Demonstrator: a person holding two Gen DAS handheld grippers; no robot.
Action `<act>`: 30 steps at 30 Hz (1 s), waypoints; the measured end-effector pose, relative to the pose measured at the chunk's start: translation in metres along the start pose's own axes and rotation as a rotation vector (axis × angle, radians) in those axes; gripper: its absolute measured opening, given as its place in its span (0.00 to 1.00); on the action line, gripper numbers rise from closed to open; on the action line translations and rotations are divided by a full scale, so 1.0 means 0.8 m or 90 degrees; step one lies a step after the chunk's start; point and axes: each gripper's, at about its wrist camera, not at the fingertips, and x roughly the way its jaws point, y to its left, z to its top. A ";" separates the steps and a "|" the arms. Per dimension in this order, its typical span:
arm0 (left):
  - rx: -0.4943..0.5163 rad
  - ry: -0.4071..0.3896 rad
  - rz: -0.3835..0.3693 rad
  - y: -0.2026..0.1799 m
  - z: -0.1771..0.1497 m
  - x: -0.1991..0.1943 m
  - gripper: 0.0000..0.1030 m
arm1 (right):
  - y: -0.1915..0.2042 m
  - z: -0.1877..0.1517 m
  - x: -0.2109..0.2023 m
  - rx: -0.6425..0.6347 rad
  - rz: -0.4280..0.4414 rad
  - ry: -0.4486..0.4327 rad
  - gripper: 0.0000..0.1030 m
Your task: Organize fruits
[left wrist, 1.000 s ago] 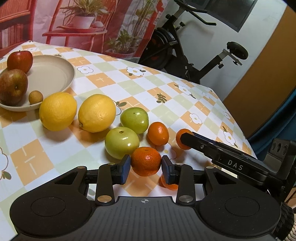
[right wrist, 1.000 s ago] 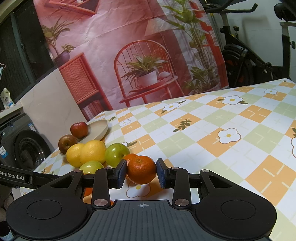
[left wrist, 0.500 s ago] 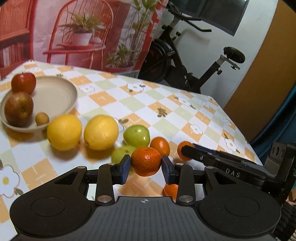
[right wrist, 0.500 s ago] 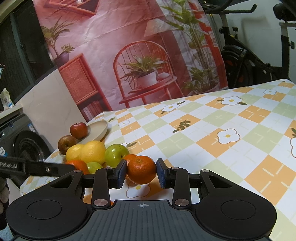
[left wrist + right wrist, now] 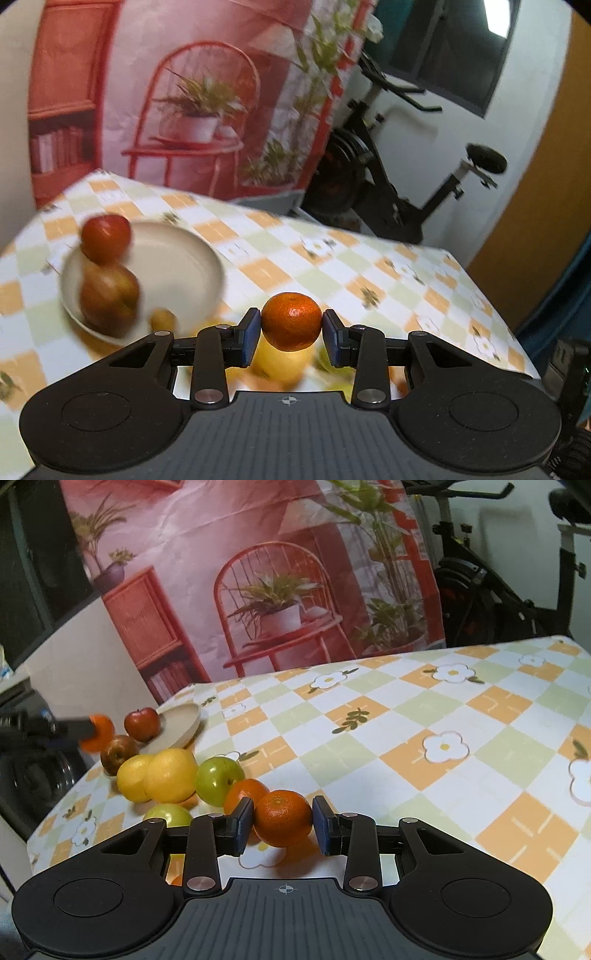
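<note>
Left gripper (image 5: 291,330), clamped on mandarin (image 5: 291,320), now lifted toward bowl (image 5: 192,258) at left of frame; right gripper (image 5: 283,825) clamped on second mandarin (image 5: 282,818), unmoved.

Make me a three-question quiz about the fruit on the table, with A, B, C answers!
1. Where are the red apples?
A. on the beige plate
B. on the floor
C. on the bike seat

2. How many yellow lemons are there in the right wrist view?
A. none
B. two
C. five

3. What is the right gripper doing?
A. standing open with nothing in it
B. squeezing a green apple
C. holding a mandarin

Answers:
1 A: both apples rest at the plate's near edge.
2 B: two sit side by side near the green apple.
3 C: its pads press on the orange fruit from both sides.
</note>
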 end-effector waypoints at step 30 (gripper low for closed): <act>-0.127 0.062 0.091 0.218 0.062 0.058 0.37 | 0.227 0.164 0.242 -0.154 0.068 0.209 0.31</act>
